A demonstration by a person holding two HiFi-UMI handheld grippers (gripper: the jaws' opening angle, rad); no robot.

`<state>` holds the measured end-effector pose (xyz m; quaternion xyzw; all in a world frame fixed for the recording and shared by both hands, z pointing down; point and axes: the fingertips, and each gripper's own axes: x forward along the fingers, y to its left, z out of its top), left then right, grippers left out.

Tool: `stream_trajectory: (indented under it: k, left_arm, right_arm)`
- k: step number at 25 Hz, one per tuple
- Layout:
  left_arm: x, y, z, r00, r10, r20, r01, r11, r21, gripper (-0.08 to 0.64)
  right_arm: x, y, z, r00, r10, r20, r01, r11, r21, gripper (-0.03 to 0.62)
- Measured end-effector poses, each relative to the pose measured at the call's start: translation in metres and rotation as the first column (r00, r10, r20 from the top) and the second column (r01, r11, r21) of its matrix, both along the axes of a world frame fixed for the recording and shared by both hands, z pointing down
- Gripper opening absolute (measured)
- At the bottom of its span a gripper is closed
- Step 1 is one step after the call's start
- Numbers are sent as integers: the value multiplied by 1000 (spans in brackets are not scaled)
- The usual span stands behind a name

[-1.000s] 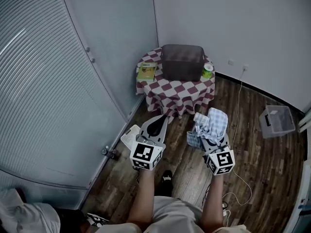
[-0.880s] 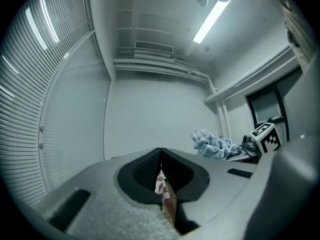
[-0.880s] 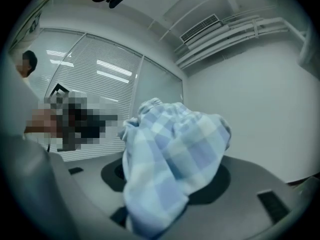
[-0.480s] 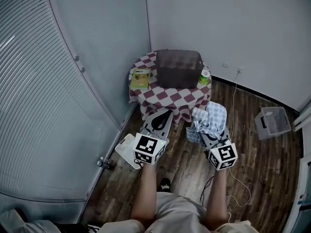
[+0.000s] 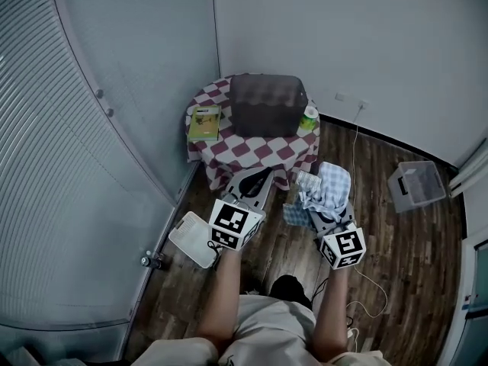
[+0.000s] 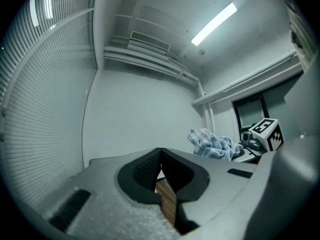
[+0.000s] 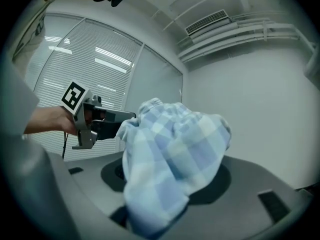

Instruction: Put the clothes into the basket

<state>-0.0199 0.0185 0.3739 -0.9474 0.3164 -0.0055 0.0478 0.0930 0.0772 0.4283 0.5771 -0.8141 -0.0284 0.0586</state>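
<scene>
Checked cloth (image 5: 325,189): blue-and-white, bunched, held off the floor (image 5: 396,242) at centre right of the head view, in front of the table and well apart from the basket. One garment or several: could not tell. Right gripper (image 5: 320,212) pinched it; in the right gripper view the cloth (image 7: 175,154) spilled over both jaws and hid the pads and tips, so only the grey jaw bodies showed at the lower edge.

Left gripper (image 5: 255,180): beside it at centre, jaws pressed together at the tips, nothing between them; a sliver of floor showed through the gap lower down in the left gripper view (image 6: 161,169).

Basket (image 5: 267,105): dark, at upper centre, stood on a round table (image 5: 252,149) with a red-and-white check cover. Its inside was too dark to read. Yellow-green book (image 5: 203,122) left of it, green cup (image 5: 308,118) at its right corner, partly hidden.

Clear plastic box (image 5: 415,185) on the floor at right
</scene>
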Motion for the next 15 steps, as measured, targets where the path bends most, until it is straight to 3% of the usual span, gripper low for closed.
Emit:
stream_trajectory:
  k: [5,15]
  left_arm:
    - [-1,-2,8,1000,16,-15,-16,999,-28,14]
    - [-30,-29,8,999,-46,-5,46,999,-22,14]
  right_arm:
    - [7,1,3,999,40,30,-40,999,-5,235]
    - [7,-42,-11,988,58,145,-64,997,37,235]
